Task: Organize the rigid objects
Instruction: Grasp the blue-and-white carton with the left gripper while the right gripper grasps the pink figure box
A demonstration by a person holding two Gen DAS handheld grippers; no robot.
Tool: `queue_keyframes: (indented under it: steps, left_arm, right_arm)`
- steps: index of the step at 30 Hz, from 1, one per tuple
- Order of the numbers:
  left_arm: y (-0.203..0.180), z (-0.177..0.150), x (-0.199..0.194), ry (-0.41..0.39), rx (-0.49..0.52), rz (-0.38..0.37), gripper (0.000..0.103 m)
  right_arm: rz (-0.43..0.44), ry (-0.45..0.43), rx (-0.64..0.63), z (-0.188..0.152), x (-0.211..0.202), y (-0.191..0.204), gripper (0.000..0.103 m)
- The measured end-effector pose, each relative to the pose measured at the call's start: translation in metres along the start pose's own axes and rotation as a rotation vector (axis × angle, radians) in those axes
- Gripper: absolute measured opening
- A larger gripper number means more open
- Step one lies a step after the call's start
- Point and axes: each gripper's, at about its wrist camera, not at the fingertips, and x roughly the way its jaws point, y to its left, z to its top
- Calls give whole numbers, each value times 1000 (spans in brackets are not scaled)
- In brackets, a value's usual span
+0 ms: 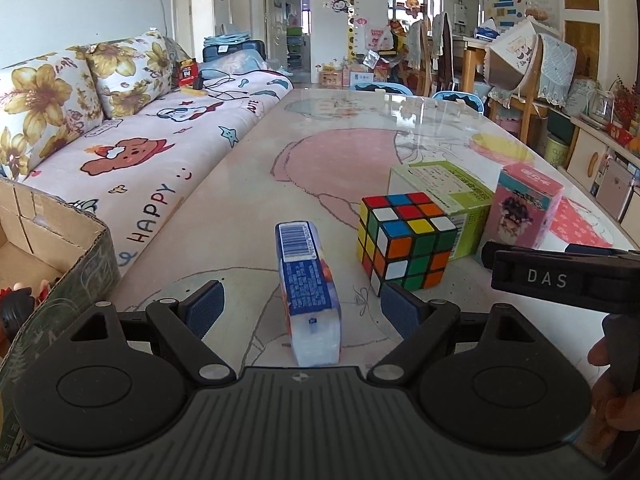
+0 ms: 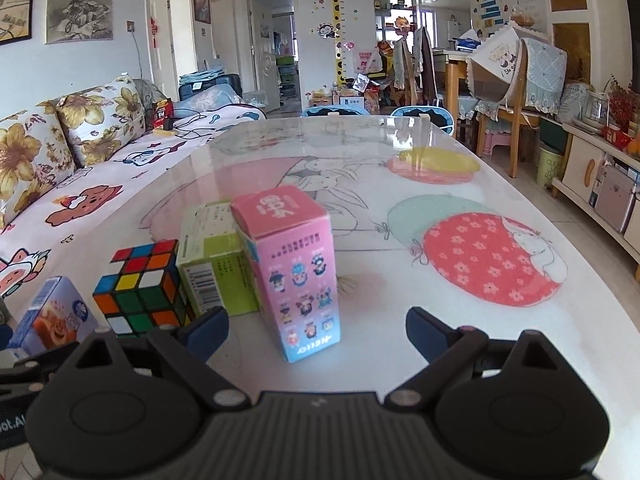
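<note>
The left gripper (image 1: pixel 298 304) stood with released jaws around the blue packet (image 1: pixel 308 288); the right gripper (image 2: pixel 316 328), jaws equally released, faced the pink box (image 2: pixel 296 276), probably to grasp both.

Both cameras sit low over the table (image 1: pixel 328 152), just behind their own fingers, looking down the room toward the far doorway. The left view is close to the blue pack (image 1: pixel 306 280) at the picture's middle. Both views share the Rubik's cube (image 1: pixel 406 238), which sits lower left in the right view.

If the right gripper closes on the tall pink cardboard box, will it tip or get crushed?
The tall pink cardboard box stands upright on a small base, so a high push probably tips it. Thin card likely dents under firm squeezing. It looks light.
</note>
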Motion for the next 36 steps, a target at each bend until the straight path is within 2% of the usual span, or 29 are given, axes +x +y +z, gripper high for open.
queue_keyframes:
  steps: [5, 9, 14, 16, 19, 21, 27, 36]
  left_arm:
    - [-2, -2, -4, -15, -5, 14, 103]
    - [-4, -4, -3, -4, -23, 23, 97]
    - [-5, -2, -3, 6, -49, 11, 79]
    - [-6, -3, -3, 20, -54, 8, 66]
    - [-6, -3, -2, 52, -59, -4, 51]
    - [-7, -4, -5, 56, -58, -13, 43]
    - [-12, -6, -16, 40, -26, -22, 31]
    - [-6, -18, -29, 61, -47, -5, 29]
  right_arm:
    - [-15, -38, -12, 6, 5, -1, 94]
    - [-6, -52, -1, 10, 9, -4, 86]
    - [22, -43, 0, 12, 12, -4, 73]
    - [30, -37, -12, 12, 13, -2, 58]
    - [25, -43, -43, 12, 12, 4, 44]
    - [22, -52, -67, 11, 11, 7, 40]
    - [16, -63, -86, 11, 11, 10, 37]
    - [46, -74, -50, 7, 2, 1, 36]
